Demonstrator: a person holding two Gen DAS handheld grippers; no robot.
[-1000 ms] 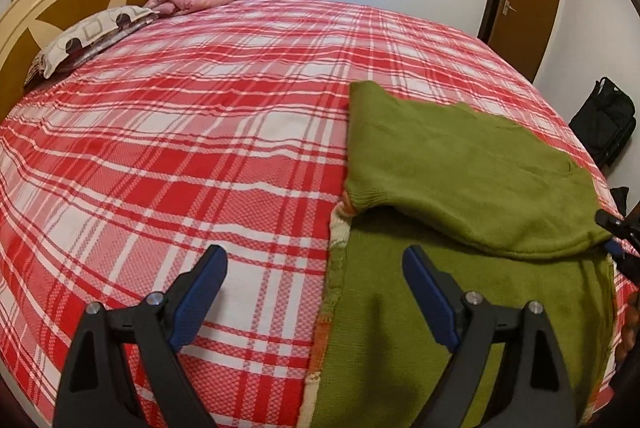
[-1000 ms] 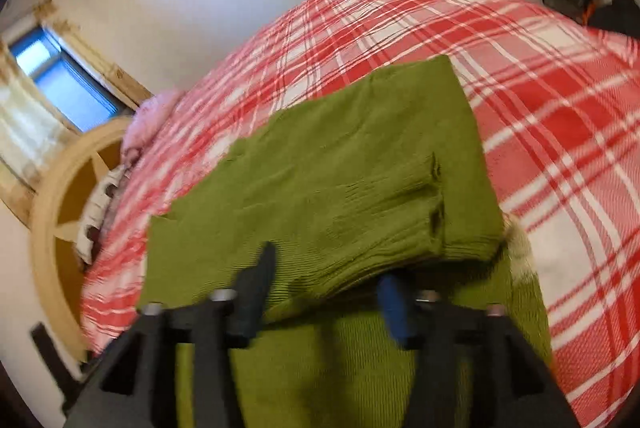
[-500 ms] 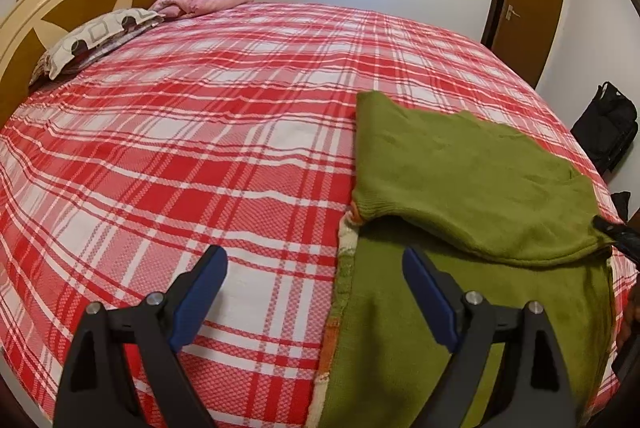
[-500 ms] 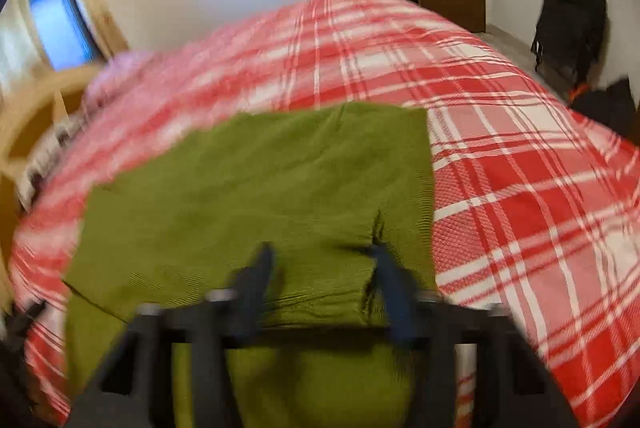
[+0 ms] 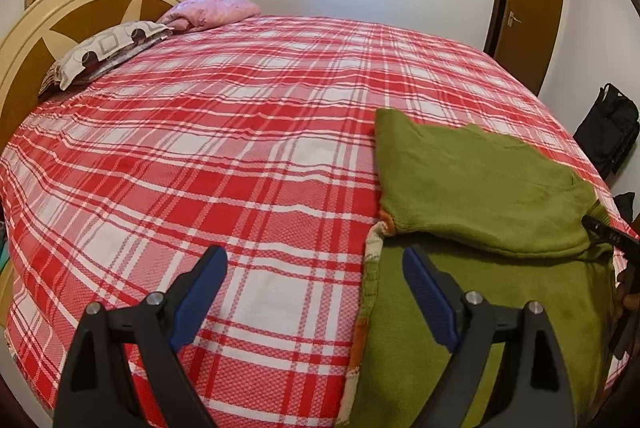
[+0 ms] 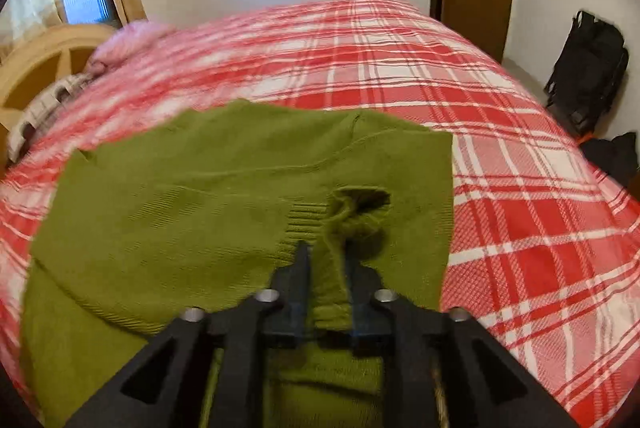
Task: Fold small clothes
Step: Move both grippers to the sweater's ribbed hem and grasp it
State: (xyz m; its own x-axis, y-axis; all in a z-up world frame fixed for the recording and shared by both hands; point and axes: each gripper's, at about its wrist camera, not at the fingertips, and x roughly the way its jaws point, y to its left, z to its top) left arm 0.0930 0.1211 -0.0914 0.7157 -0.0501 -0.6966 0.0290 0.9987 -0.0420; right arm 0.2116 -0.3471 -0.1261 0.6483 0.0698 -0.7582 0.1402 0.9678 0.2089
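The right gripper, jaws opening, has a bunched cuff of the olive-green knitted sweater between them; letting go early could let the fold slump. The left gripper hangs wide open and empty, the sweater's edge just right of it on the red plaid bed.

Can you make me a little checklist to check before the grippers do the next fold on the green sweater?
1. Green knitted sweater lies on the red-and-white plaid bedspread, top part folded over: ok.
2. Right gripper has the ribbed sweater cuff between its jaws; the jaws are opening: cannot tell if the grip holds.
3. Left gripper open and holding nothing: ok.
4. Left gripper lined up with the sweater's left edge: not ok, it straddles the edge without gripping.
5. Folded layer smooth: not ok, bunched near the cuff.
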